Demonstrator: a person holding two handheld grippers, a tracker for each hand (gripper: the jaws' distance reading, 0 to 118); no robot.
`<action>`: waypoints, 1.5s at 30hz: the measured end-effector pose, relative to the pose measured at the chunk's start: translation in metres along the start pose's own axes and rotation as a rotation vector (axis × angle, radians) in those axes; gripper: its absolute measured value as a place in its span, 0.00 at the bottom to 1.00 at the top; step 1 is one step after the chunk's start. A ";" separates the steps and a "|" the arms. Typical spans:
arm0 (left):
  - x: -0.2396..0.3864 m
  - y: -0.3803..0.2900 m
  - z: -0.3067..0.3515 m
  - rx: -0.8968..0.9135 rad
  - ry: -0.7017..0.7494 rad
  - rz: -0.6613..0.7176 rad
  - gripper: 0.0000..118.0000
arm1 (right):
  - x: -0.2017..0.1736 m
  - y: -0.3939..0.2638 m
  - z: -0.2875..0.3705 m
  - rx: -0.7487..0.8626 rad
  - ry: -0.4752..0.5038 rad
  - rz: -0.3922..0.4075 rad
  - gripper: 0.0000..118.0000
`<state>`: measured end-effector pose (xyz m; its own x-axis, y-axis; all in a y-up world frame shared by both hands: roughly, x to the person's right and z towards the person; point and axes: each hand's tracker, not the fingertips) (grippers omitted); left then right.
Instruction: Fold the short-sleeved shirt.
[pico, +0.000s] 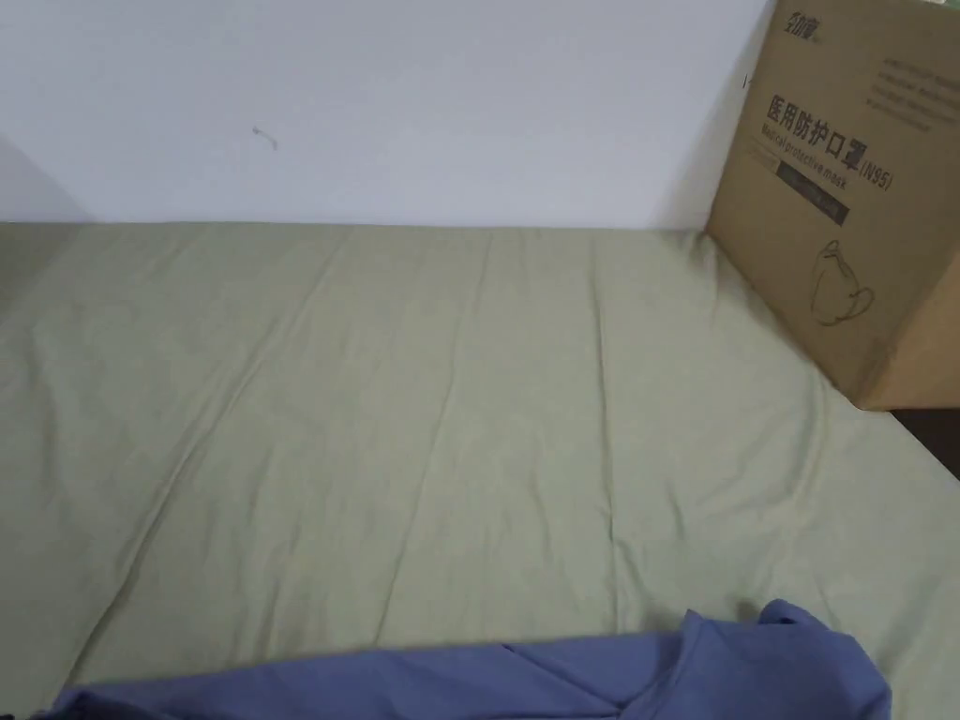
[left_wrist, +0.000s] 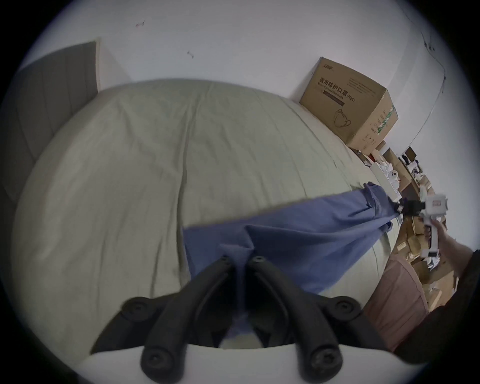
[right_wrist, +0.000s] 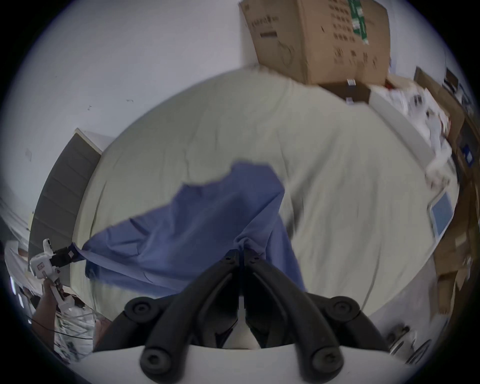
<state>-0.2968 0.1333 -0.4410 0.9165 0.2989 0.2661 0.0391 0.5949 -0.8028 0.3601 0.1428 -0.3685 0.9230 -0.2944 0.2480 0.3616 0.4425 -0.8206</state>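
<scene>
Bed: one pale green sheet (pico: 394, 394), wrinkled.
Box: one brown cardboard carton (pico: 844, 187), cropped.
Shirt: one blue short-sleeved shirt (left_wrist: 298, 241), stretched over the near edge.
Grippers: left gripper (left_wrist: 241, 259) and right gripper (right_wrist: 241, 253), each clamped on shirt fabric.

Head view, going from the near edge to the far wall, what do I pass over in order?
blue shirt → green bedsheet → white wall.
</scene>
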 end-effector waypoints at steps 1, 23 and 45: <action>-0.002 -0.006 -0.001 0.006 0.020 0.001 0.39 | 0.004 -0.008 -0.010 -0.007 -0.015 -0.034 0.18; 0.195 -0.014 0.144 0.806 0.182 -0.059 0.00 | -0.169 -0.049 0.169 0.909 0.132 0.256 0.00; -0.145 -0.074 -0.046 0.022 -0.636 0.825 1.00 | -0.203 -0.024 0.113 0.514 0.057 0.327 0.00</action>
<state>-0.4146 0.0114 -0.4448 0.2765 0.9530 -0.1236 -0.5171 0.0391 -0.8550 0.1794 0.2878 -0.3404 0.9935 -0.1131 -0.0145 0.0914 0.8655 -0.4926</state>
